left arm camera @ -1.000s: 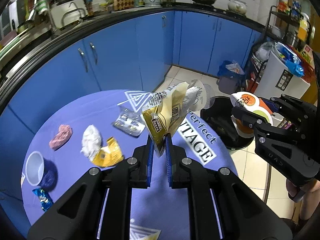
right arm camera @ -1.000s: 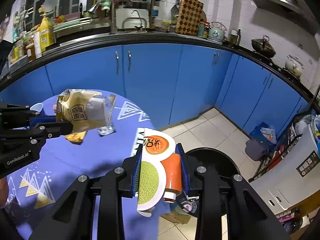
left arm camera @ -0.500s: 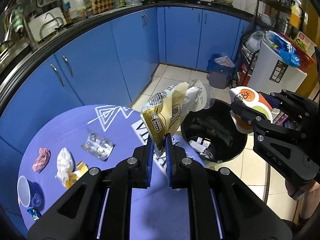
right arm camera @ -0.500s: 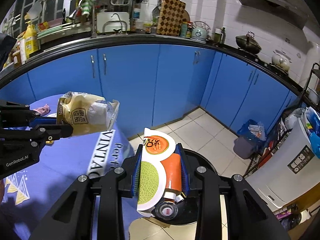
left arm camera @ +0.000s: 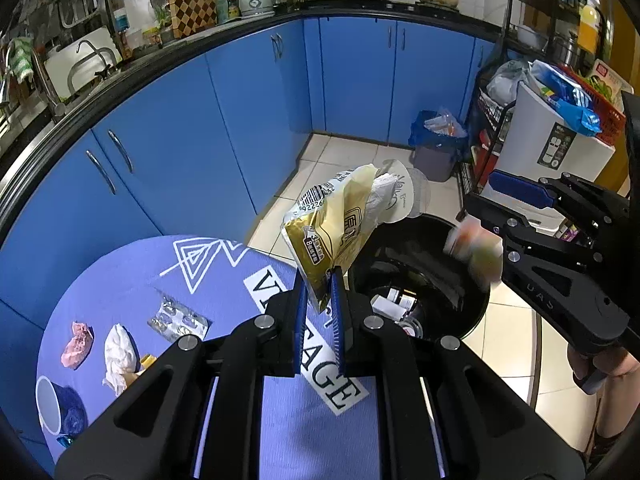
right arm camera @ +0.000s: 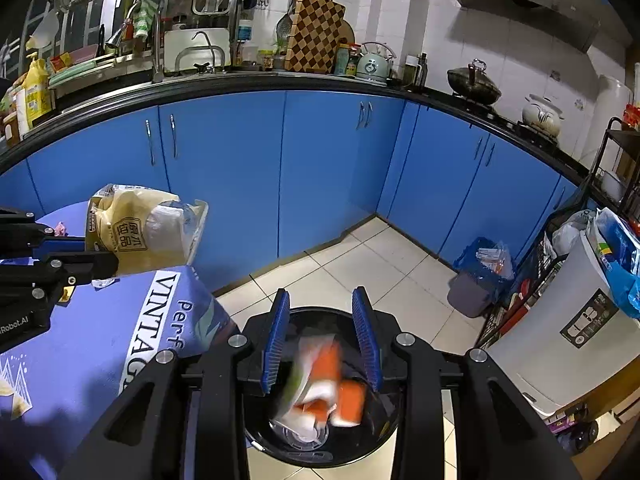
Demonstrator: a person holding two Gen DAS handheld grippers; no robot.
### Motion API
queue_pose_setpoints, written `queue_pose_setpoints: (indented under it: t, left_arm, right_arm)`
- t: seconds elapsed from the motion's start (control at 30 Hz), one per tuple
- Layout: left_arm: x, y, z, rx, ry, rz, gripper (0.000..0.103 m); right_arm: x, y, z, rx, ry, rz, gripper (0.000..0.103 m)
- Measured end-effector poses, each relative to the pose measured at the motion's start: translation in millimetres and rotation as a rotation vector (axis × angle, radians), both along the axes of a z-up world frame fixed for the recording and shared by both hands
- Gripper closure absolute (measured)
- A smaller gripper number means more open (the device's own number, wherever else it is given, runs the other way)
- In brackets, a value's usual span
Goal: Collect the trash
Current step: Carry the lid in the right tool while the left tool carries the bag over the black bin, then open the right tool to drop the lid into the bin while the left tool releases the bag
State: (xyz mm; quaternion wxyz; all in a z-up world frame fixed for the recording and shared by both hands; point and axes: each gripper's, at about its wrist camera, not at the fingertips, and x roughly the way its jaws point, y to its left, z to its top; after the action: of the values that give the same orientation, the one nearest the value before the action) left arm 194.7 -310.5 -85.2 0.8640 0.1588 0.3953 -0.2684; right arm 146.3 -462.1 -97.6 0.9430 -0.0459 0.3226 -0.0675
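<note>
My left gripper (left arm camera: 318, 280) is shut on a crumpled yellow snack bag (left arm camera: 336, 232), held up near the table's edge beside the black round bin (left arm camera: 472, 312); the bag also shows in the right wrist view (right arm camera: 140, 236). My right gripper (right arm camera: 322, 312) is open above the bin (right arm camera: 280, 448). The orange-and-white wrapper (right arm camera: 320, 384) is blurred, falling between the right fingers into the bin; it shows in the left wrist view (left arm camera: 476, 256) below the right gripper (left arm camera: 488, 204).
On the purple tablecloth (left arm camera: 120, 280) lie a foil blister pack (left arm camera: 176, 318), a white tissue (left arm camera: 120, 352), a pink wad (left arm camera: 78, 344) and a white cup (left arm camera: 48, 404). Blue cabinets (right arm camera: 320, 168) ring the tiled floor. A small blue-bagged bin (right arm camera: 476, 284) and a white box (right arm camera: 560, 332) stand right.
My right gripper has opened and let go of the orange-and-white wrapper, which now drops into the black bin. Both grippers have moved further over toward the bin.
</note>
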Motion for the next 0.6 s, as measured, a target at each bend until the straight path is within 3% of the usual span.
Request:
queue_pose_setpoints:
  t: [0.27, 0.3, 0.37, 0.43, 0.6]
  left_arm:
    - [7.0, -5.9, 5.0, -0.004, -0.011, 0.002, 0.091]
    - [7.2, -6.7, 5.2, -0.004, -0.012, 0.001, 0.091]
    - [7.3, -9.5, 5.1, -0.003, -0.011, -0.004, 0.091]
    - [6.5, -13.6, 4.8, 0.000, -0.011, -0.010, 0.091]
    - [4.7, -22.9, 3.9, 0.006, -0.008, -0.026, 0.091]
  right_arm:
    - [8.2, -10.0, -0.8, 0.008, -0.003, -0.010, 0.069]
    - [8.8, -11.4, -1.3, 0.013, -0.001, -0.010, 0.066]
    - [9.1, -12.8, -2.7, 0.017, 0.002, -0.014, 0.039]
    - [4.9, -12.1, -1.4, -0.005, -0.030, -0.024, 0.034]
    - [1.0, -14.8, -1.9, -0.033, -0.037, -0.038, 0.034]
